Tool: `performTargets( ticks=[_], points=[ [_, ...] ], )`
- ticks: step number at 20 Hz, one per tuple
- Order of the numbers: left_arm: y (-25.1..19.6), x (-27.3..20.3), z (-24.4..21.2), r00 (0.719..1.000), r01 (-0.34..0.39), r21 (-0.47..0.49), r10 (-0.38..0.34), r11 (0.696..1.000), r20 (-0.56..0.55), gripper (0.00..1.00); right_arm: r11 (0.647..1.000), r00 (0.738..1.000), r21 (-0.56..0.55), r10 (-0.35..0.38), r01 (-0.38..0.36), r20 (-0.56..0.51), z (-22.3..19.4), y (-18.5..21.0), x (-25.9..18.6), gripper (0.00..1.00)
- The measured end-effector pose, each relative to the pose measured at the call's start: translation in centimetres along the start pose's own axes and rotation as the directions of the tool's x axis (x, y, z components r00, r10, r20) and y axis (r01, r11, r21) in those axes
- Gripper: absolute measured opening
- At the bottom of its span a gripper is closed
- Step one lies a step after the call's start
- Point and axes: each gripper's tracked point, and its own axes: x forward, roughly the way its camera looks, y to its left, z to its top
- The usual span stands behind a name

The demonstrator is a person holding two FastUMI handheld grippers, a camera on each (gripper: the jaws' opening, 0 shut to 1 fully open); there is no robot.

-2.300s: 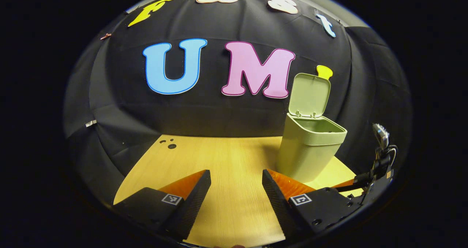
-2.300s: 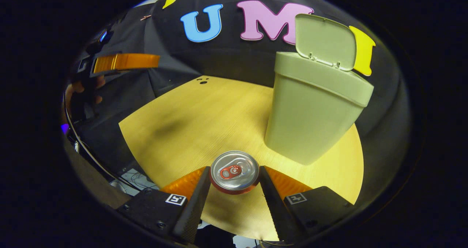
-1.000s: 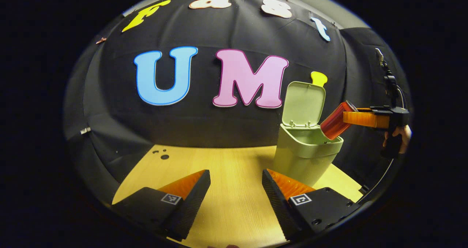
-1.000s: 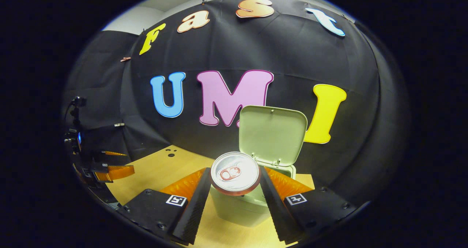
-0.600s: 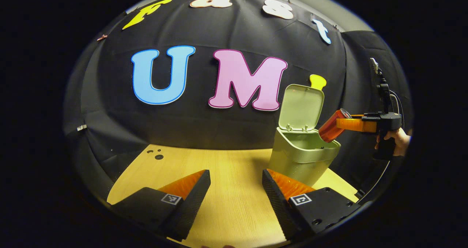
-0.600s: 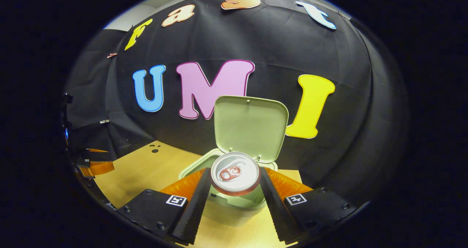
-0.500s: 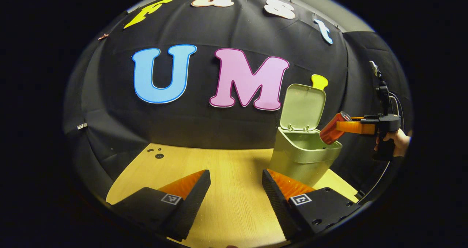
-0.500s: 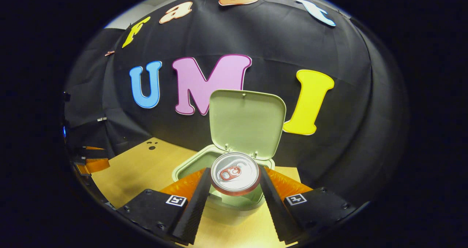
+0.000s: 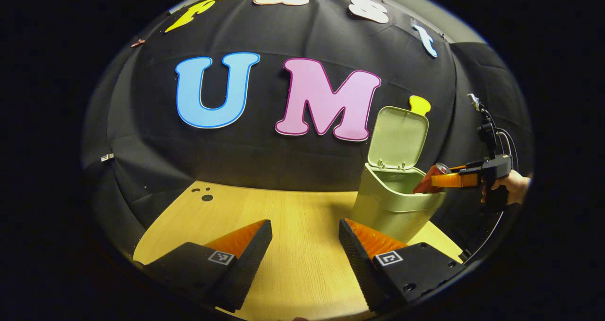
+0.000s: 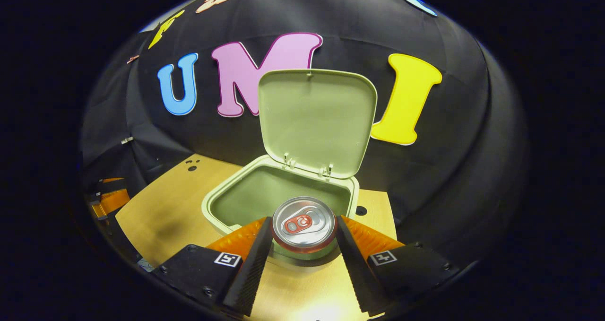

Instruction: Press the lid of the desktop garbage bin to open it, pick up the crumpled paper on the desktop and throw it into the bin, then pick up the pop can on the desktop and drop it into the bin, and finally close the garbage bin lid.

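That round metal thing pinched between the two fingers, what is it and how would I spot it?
Start at the pale green bin on the wooden table, its lid standing open. At the bin's near rim the right gripper pinches a pop can from both sides. Nothing else here is metal: look for its round silver top with a red pull tab.

A staged recording booth, not a lived-in room: black cloth wall hangs from nine to three o'clock behind a bare light wooden tabletop under bright lighting.
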Motion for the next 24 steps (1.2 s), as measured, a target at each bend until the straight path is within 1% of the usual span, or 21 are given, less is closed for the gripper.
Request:
performTargets(
  ticks=[5, 6, 7, 19, 24],
  points=[
    [-0.1, 0.2, -0.6, 1.0, 0.002, -0.015, -0.002, 1.0, -0.015, 0.92, 1.0, 0.999, 0.014, -0.004, 0.005, -0.047, -1.3, -0.1, 0.1, 0.84],
    [-0.1, 0.3, -0.7, 1.0, 0.003, -0.014, -0.003, 1.0, -0.015, 0.96, 1.0, 0.999, 0.016, -0.004, 0.005, -0.042, -1.2, -0.1, 0.2, 0.84],
    [-0.1, 0.3, -0.7, 1.0, 0.003, -0.013, -0.004, 1.0, -0.016, 0.92, 1.0, 0.999, 0.019, -0.005, 0.006, -0.044, -1.2, -0.1, 0.3, 0.84],
    [-0.1, 0.3, -0.9, 1.0, 0.003, -0.013, -0.003, 1.0, -0.018, 0.92, 1.0, 0.999, 0.01, -0.018, 0.019, -0.044, -1.3, -0.4, 0.3, 0.84],
    [-0.3, 0.1, -0.9, 1.0, 0.003, -0.009, -0.003, 1.0, -0.017, 0.92, 0.999, 0.999, 0.024, -0.029, 0.03, -0.04, -1.4, -0.7, 0.1, 0.86]
  ],
)
